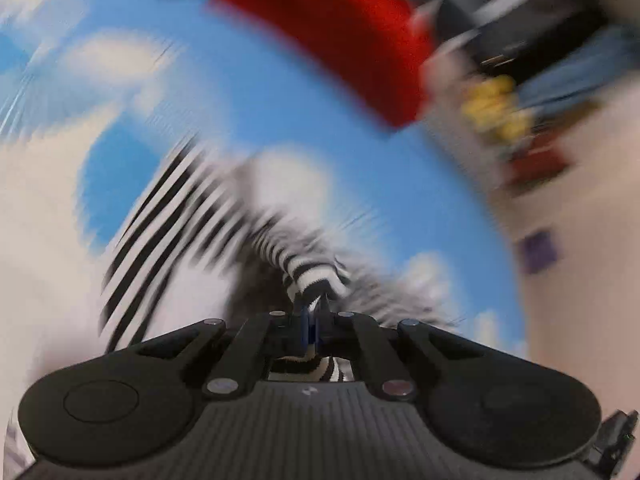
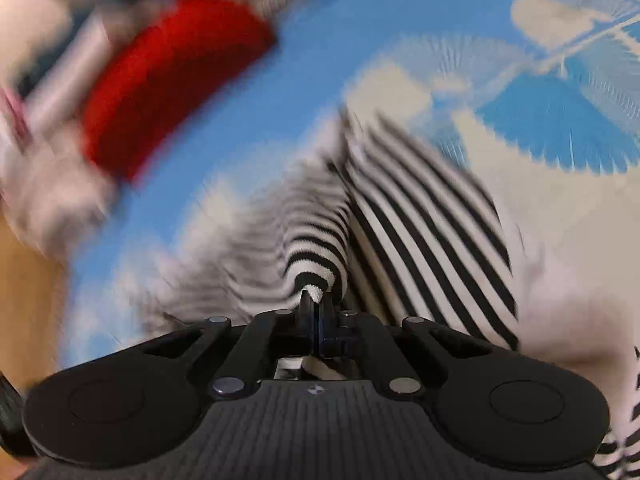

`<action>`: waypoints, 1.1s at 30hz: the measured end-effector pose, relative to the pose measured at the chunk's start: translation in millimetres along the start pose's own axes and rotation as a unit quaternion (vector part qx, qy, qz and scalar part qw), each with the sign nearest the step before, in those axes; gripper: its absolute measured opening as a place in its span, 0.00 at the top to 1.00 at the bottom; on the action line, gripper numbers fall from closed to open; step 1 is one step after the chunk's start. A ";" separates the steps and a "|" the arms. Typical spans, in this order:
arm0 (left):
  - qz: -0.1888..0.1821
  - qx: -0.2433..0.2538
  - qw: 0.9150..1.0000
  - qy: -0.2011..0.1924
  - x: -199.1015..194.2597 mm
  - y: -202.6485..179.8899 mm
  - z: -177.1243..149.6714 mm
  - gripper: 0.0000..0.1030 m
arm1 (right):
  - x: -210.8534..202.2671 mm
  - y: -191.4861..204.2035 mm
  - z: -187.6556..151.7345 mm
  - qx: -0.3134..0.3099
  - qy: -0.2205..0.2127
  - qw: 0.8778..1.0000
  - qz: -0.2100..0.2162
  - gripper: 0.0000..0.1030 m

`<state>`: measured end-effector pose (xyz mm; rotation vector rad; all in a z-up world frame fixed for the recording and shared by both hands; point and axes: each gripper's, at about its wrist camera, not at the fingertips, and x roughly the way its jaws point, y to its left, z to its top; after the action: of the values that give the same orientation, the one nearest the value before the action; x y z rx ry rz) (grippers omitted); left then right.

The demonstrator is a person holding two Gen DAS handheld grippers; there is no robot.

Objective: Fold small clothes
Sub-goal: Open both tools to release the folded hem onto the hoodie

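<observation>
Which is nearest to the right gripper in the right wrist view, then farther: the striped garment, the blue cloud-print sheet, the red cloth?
1. Striped garment: pinched in the right gripper.
2. Blue cloud-print sheet: under and beyond the garment.
3. Red cloth: upper left, farthest.

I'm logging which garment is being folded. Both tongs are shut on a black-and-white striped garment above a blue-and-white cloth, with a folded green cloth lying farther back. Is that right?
Not quite: the folded cloth farther back is red, not green, as both wrist views show. The rest stands: the left tongs and right tongs are each shut on the striped garment above the blue-and-white cloth.
</observation>
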<state>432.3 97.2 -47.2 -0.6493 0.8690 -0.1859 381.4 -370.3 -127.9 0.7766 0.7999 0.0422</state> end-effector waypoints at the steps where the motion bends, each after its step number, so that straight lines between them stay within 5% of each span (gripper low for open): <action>1: -0.008 0.011 1.000 -0.012 -6.1 -4.0 1.5 0.98 | -11.8 2.3 3.4 -0.006 -0.026 1.000 0.005 0.99; 3: 0.028 -0.003 0.999 0.019 1.4 6.9 -0.8 0.97 | -19.9 -2.6 5.9 -0.016 -0.042 0.998 -0.033 0.99; 6: 0.137 -0.075 0.979 0.132 36.4 49.9 -19.4 0.90 | 14.2 -37.1 -2.5 0.022 0.055 0.990 -0.128 0.98; 8: 0.182 -0.065 0.969 0.153 43.2 52.9 -26.5 0.78 | 30.5 -57.5 -11.9 0.073 0.105 0.980 -0.150 0.90; 10: 0.172 -0.005 0.978 0.114 33.9 27.9 -20.3 0.71 | 23.6 -47.8 -11.2 0.055 0.084 0.982 -0.162 0.77; 13: 0.125 0.075 0.989 0.034 14.8 -8.0 -14.7 0.65 | 6.4 -18.4 -6.7 -0.014 0.024 0.989 -0.144 0.75; 15: 0.079 0.089 0.992 0.048 20.2 -19.9 -16.5 0.65 | -2.7 -8.4 -4.9 -0.039 -0.004 0.993 -0.111 0.69; 17: 0.050 0.083 0.990 0.103 35.3 -21.2 -27.4 0.65 | -1.5 -9.1 -5.0 -0.044 0.013 0.996 -0.081 0.67; 20: 0.108 0.091 0.976 0.168 63.0 -10.1 -47.8 0.65 | 17.0 -15.4 -10.7 -0.034 0.087 0.994 -0.059 0.66; 23: 0.216 0.066 0.965 0.135 62.8 14.8 -46.3 0.88 | 34.5 -24.9 -17.6 -0.038 0.126 0.986 -0.107 0.66; 25: 0.275 0.073 0.952 0.113 54.9 18.3 -42.0 0.65 | 36.5 -37.0 -16.1 -0.021 0.121 0.982 -0.140 0.68; 26: 0.293 0.087 0.946 0.110 52.5 14.0 -42.0 0.65 | 36.2 -40.0 -13.7 -0.010 0.119 0.982 -0.145 0.69; 27: 0.295 0.098 0.944 0.109 49.5 10.6 -41.0 0.65 | 35.7 -41.9 -13.0 0.000 0.118 0.982 -0.146 0.69; 31: 0.230 0.098 0.966 0.070 39.0 -6.9 -32.4 0.65 | 22.0 -31.5 -10.9 -0.007 0.094 0.989 -0.114 0.67; 33: 0.203 0.122 0.969 0.075 43.4 -17.0 -33.3 0.65 | 18.5 -21.9 -8.6 -0.026 0.084 0.992 -0.092 0.65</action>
<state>436.7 51.0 -80.8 -0.2196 1.0855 0.0303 383.5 -375.2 -157.4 0.6531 1.0231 -0.0366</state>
